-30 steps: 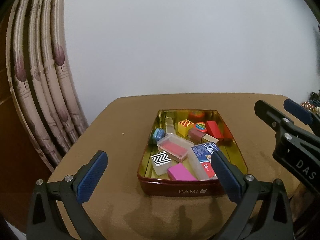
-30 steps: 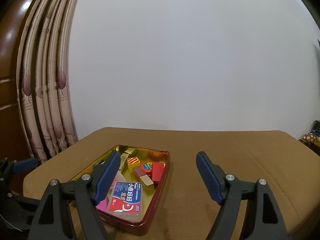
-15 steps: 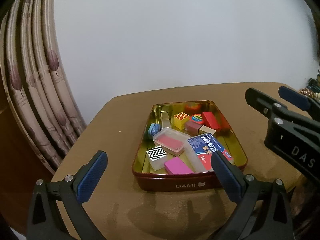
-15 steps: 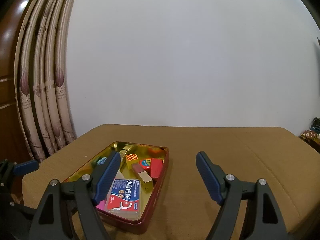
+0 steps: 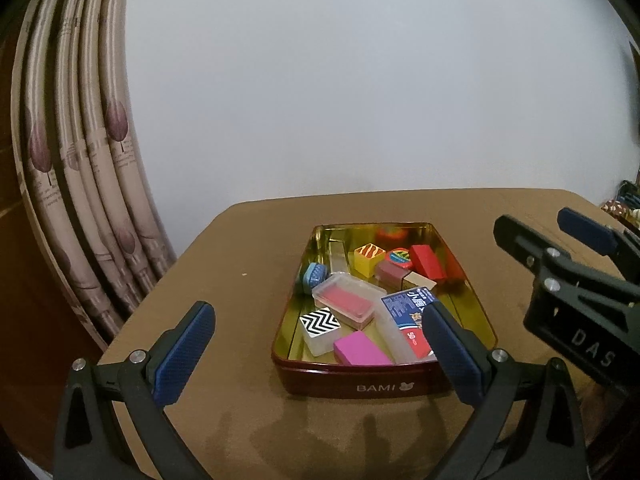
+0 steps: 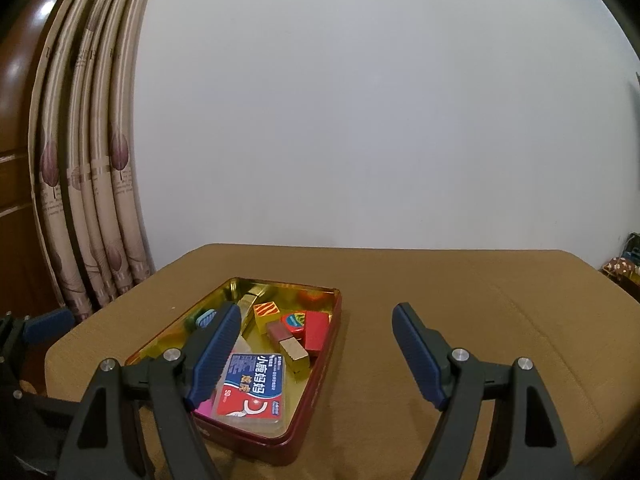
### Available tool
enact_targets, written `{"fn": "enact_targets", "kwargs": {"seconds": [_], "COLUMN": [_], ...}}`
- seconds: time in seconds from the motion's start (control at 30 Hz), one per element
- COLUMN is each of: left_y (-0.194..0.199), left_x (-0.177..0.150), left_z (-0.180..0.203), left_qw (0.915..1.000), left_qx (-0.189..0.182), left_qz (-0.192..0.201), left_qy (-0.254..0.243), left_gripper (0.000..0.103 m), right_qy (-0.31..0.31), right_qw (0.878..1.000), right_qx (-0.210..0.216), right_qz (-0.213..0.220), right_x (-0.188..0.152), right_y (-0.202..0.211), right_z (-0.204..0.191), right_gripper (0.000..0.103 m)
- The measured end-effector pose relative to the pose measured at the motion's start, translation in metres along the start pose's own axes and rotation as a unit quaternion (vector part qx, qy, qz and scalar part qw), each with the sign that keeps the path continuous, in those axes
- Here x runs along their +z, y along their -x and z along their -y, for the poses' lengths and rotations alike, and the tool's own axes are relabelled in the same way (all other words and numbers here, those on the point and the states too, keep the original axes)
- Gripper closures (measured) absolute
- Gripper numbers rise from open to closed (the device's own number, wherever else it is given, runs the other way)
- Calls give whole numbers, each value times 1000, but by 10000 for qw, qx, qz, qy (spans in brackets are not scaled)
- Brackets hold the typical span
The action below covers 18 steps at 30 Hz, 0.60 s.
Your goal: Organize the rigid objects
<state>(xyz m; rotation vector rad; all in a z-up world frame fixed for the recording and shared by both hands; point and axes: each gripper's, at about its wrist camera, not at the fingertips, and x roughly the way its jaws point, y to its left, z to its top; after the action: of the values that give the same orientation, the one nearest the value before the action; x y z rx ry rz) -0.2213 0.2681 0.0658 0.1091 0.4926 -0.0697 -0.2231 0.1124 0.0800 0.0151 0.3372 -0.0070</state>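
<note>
A dark red tin with a gold inside sits on the brown table. It holds several small objects: a pink block, a zigzag-patterned box, a clear box with a red pad, a blue-and-red floss box, a yellow striped cube, a red block. My left gripper is open and empty, in front of the tin's near wall. My right gripper is open and empty, over the tin's right rim.
The brown table ends at a white wall behind. A patterned curtain hangs at the left. Small clutter lies beyond the table's right edge. The right gripper shows in the left wrist view.
Both views have shifted a little: the tin sits slightly further left and up in the left wrist view. Both grippers stay open and empty.
</note>
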Motion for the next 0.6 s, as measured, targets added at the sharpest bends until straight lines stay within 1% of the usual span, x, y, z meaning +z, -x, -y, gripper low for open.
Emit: {"fn": "enact_targets", "kwargs": {"seconds": [0.37,0.53,0.6], "left_y": [4,10,12], "left_x": [0,6,9], "left_z": [0,0,1], "left_qw": [10000,9998,9995], "left_qx": [50,165,194], "left_qz": [-6,-101,-203], "left_qy": [32,111,162], "left_gripper": [0,0,0], "right_qy": [-33,-122,-172], "right_qw": [9999,9998,9998], "right_qx": [23,71,91], "right_qz": [-100,-125,-103], "right_x": [-2,0,2], "right_y": [-2,-2,0], "right_z": [-4,-2,1], "right_gripper": [23,23,23]}}
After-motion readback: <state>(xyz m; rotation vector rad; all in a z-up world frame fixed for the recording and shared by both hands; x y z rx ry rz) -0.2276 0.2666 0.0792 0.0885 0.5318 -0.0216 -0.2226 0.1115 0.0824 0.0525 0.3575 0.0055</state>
